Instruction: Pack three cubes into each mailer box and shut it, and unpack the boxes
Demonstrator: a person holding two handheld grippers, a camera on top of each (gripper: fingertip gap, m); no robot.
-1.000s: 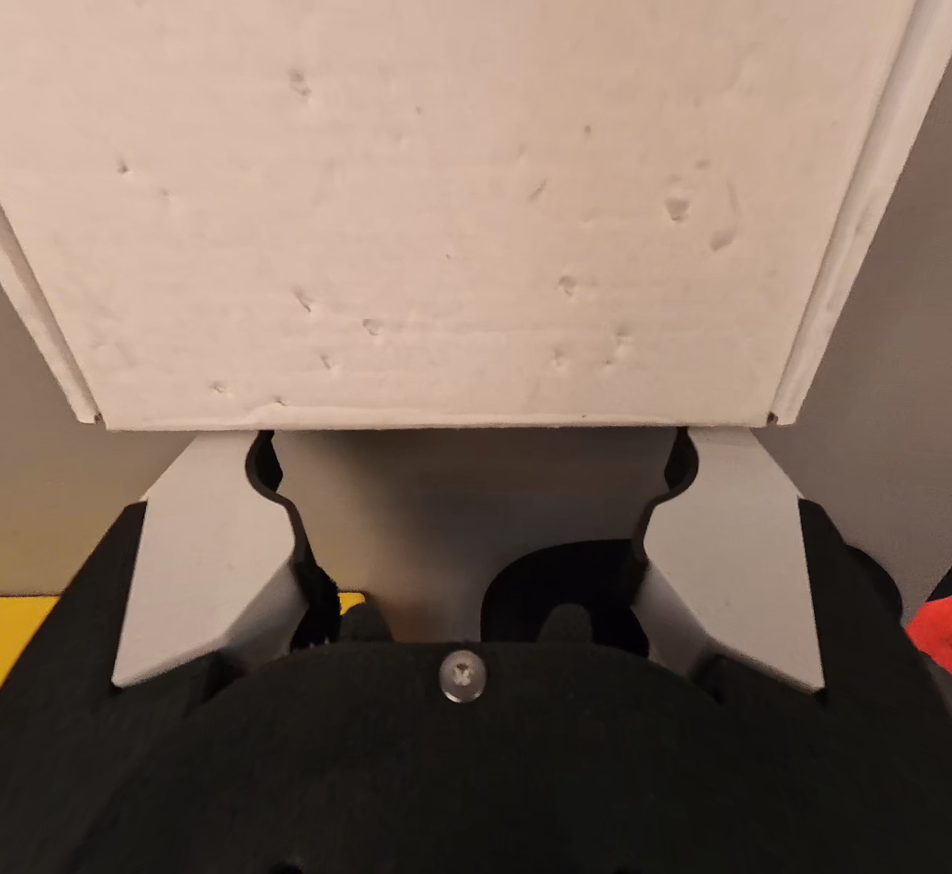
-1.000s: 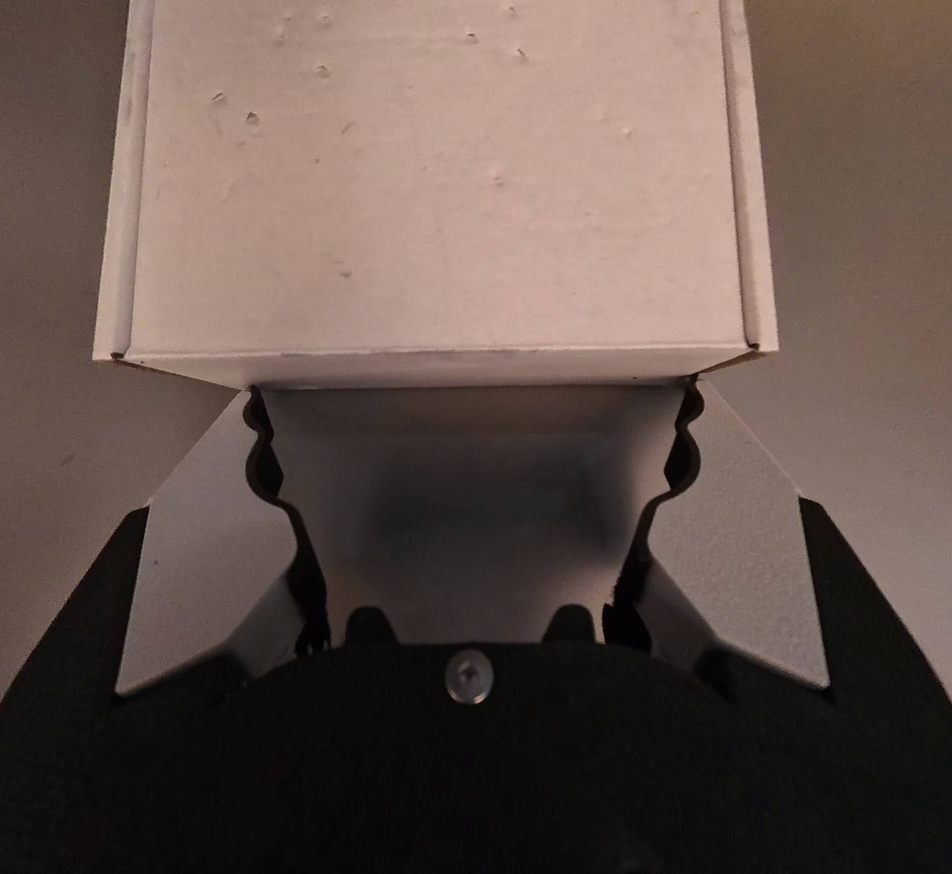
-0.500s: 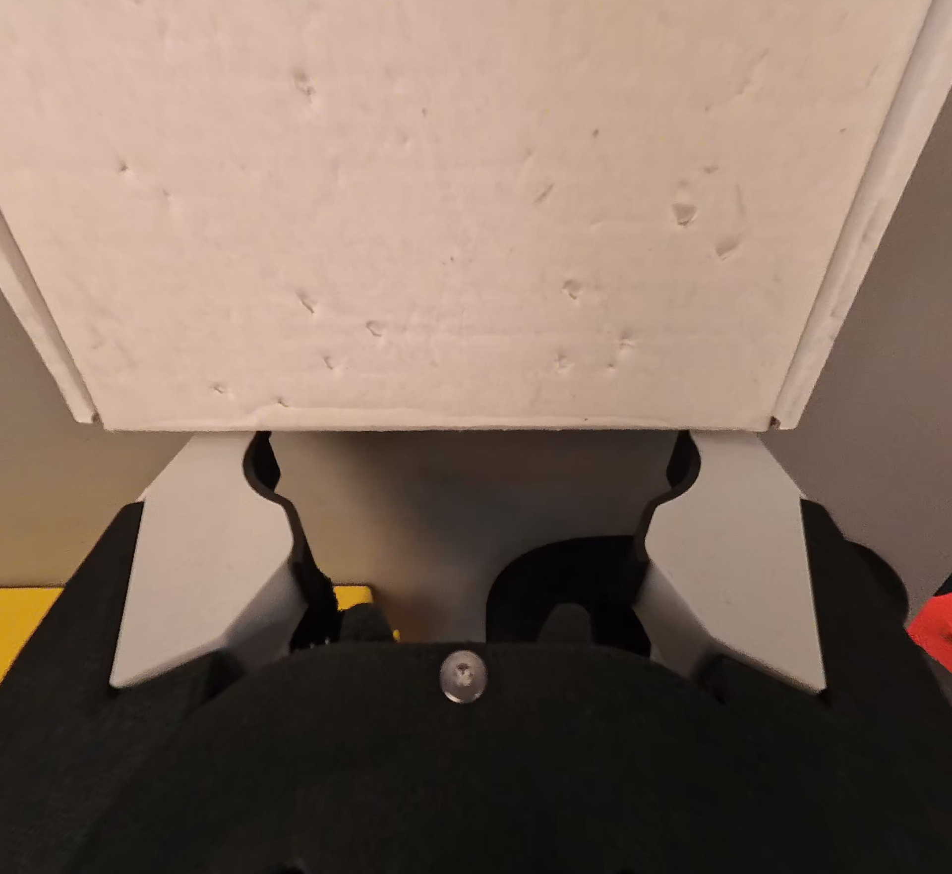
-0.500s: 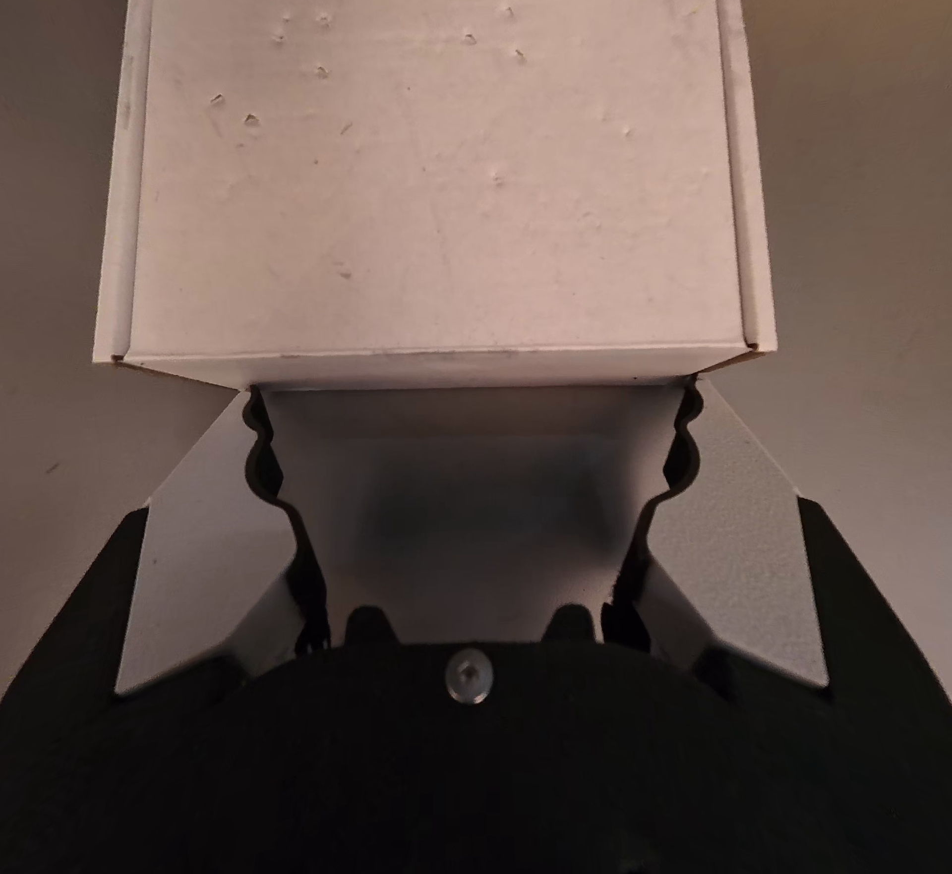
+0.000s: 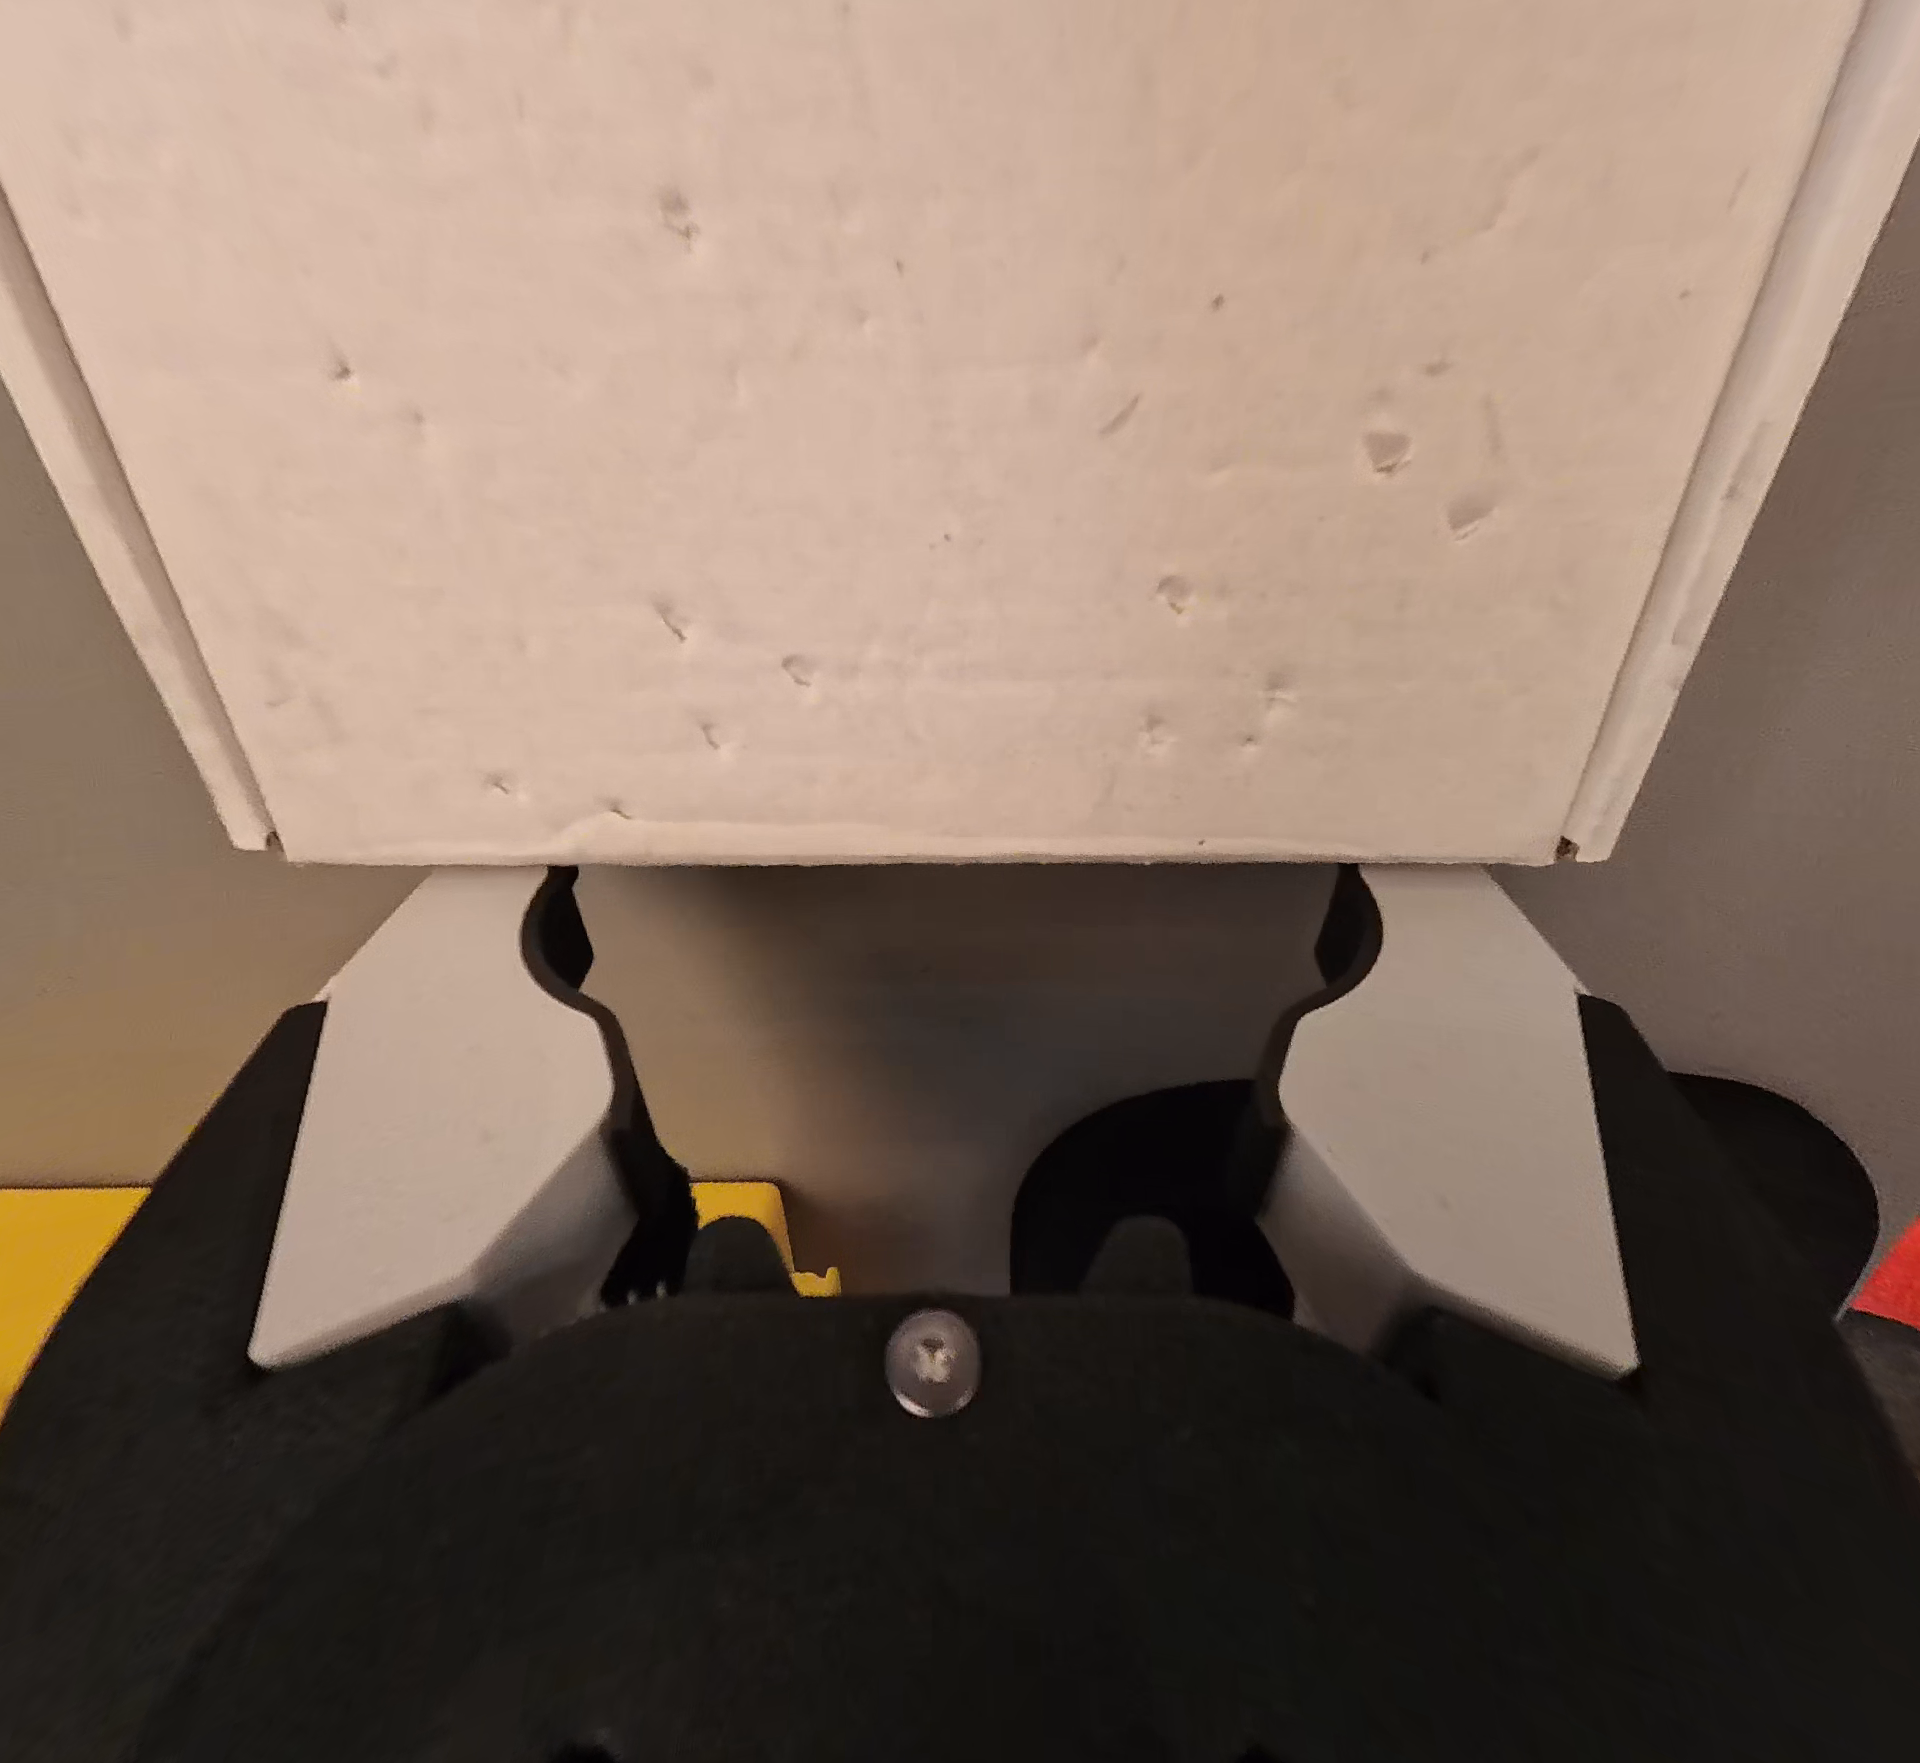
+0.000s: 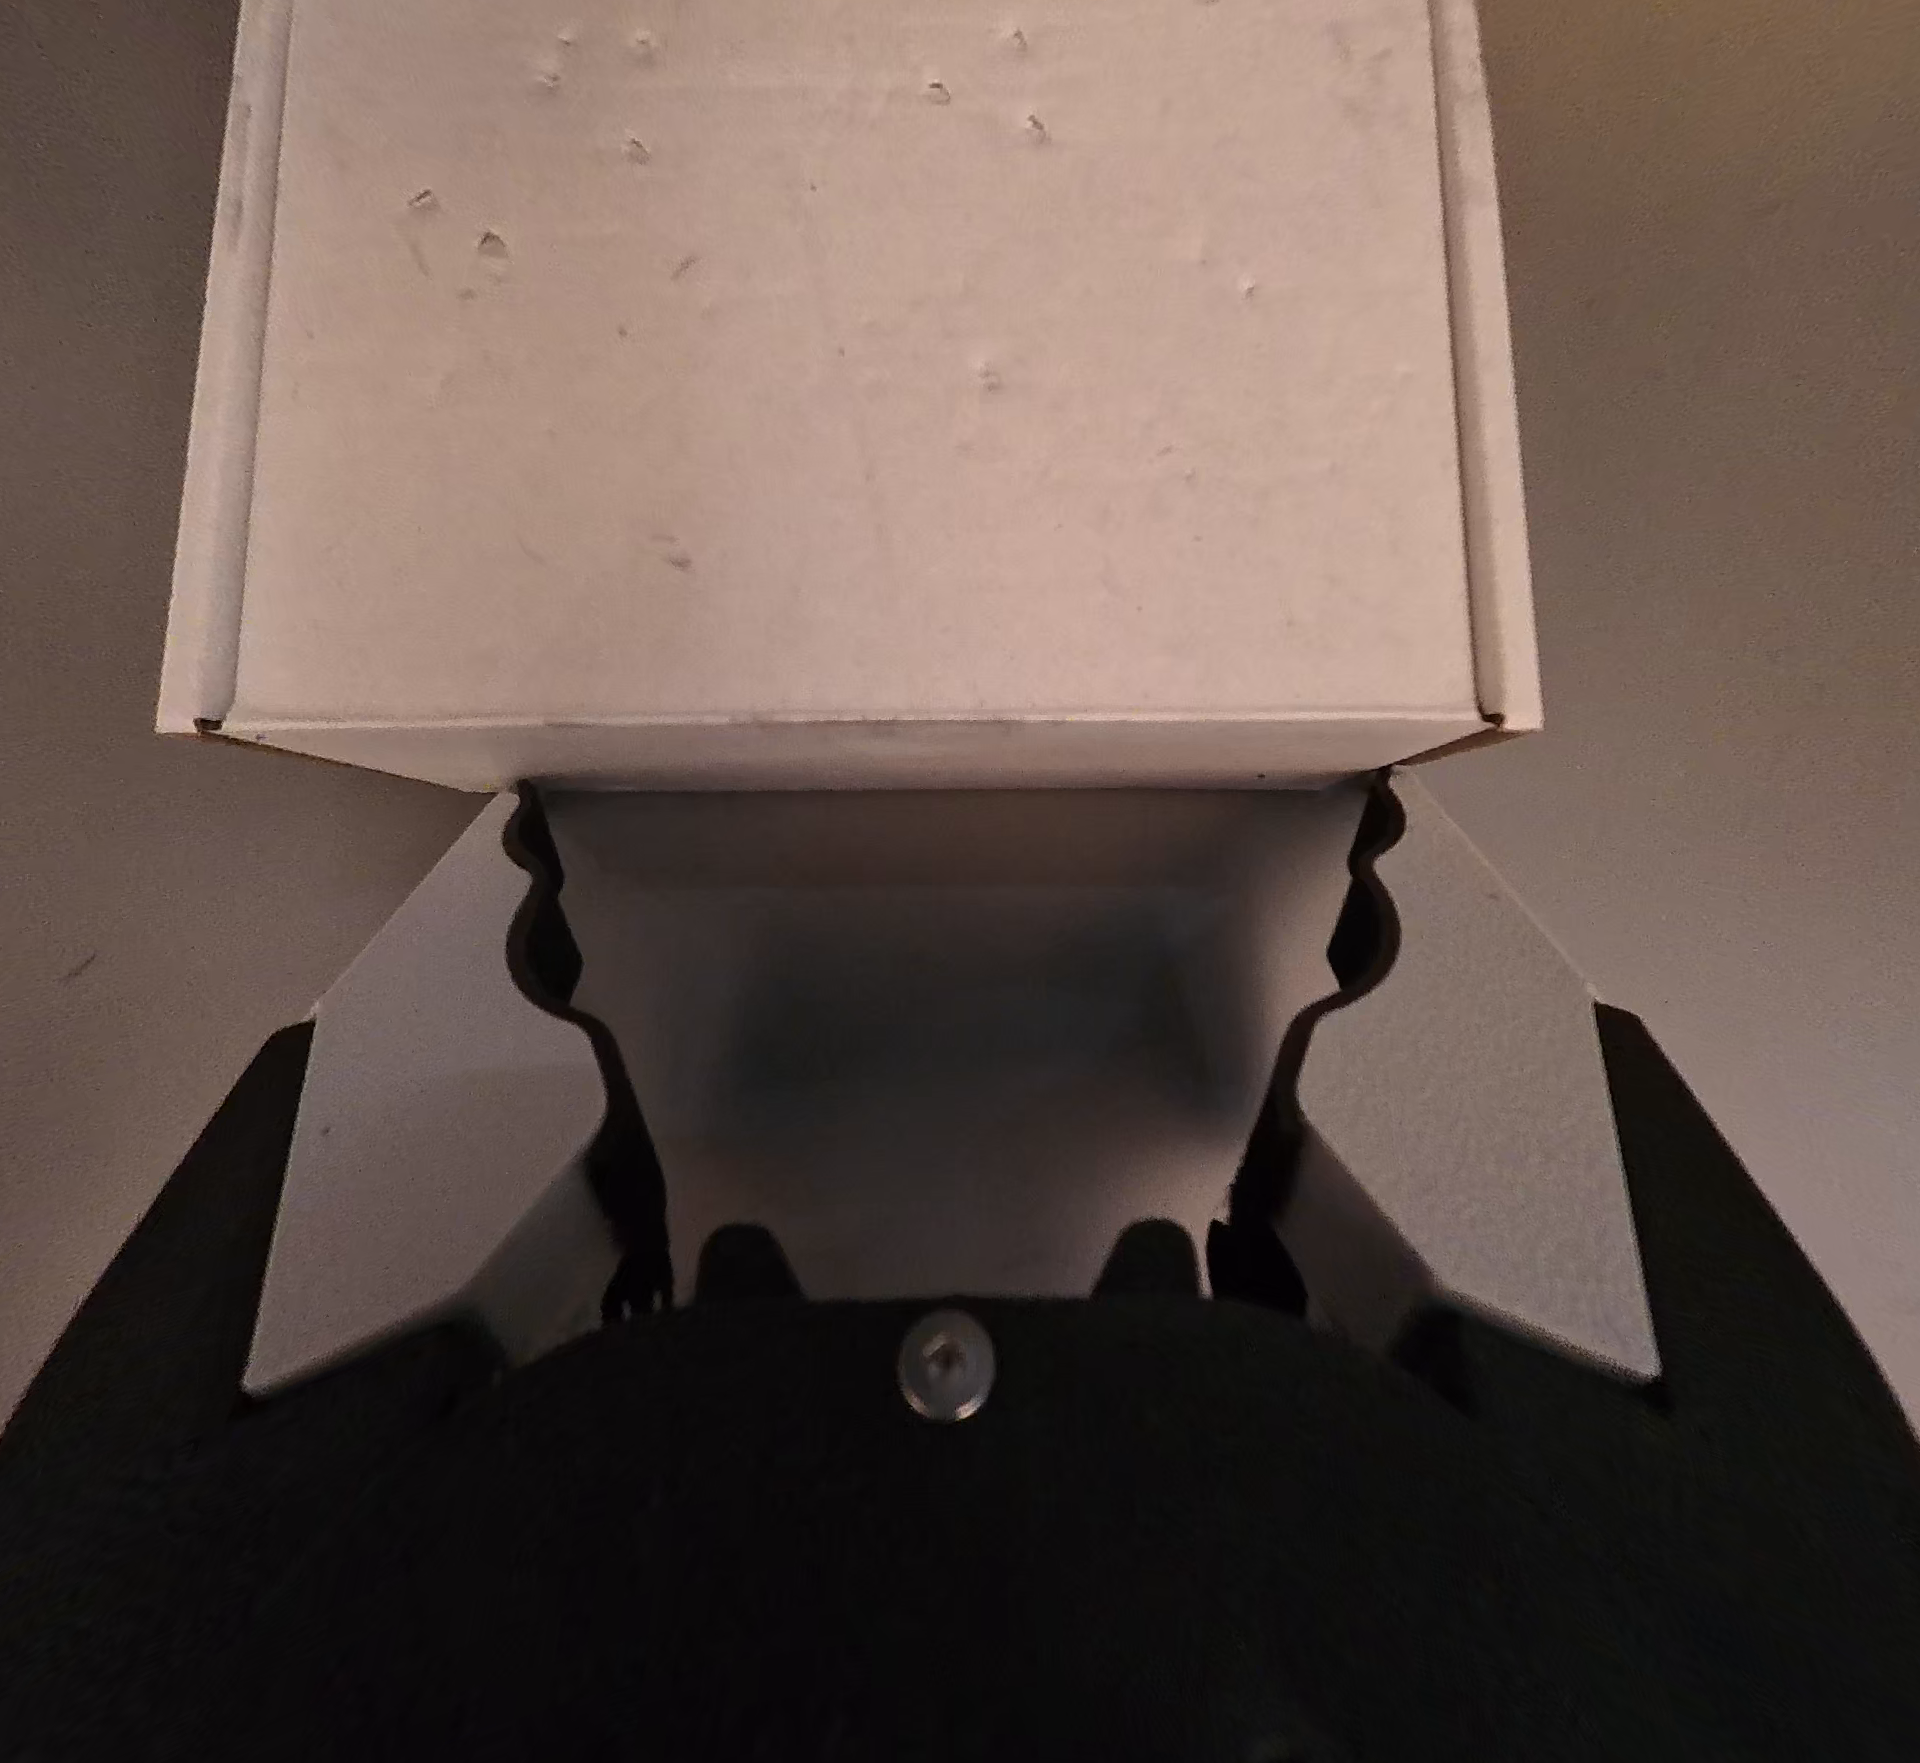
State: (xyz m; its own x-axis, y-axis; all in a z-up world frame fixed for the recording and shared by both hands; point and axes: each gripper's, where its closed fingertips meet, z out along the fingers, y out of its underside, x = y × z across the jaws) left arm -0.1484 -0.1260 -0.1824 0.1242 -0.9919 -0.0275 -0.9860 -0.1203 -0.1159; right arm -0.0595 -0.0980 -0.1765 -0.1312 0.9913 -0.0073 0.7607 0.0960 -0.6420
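White corrugated card fills both views: a shut mailer box (image 6: pixel 852 363) lies on the table (image 6: pixel 1714 363), its dented lid up. The right tool (image 6: pixel 951 783) is spread wide against the box's 6 o'clock wall, and the left tool (image 5: pixel 951 872) is spread wide at the opposite wall. A yellow cube (image 5: pixel 62 1266) shows at 8 o'clock in the left wrist view, a red object (image 5: pixel 1896 1282) at 4 o'clock.

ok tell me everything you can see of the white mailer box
The white mailer box is dented, pitted corrugated cardboard, lid shut flat, with rolled side edges. It sits on a plain grey surface. The open right hand-held gripper and the open left hand-held gripper meet it from opposite ends, fingertips hidden under its edges.
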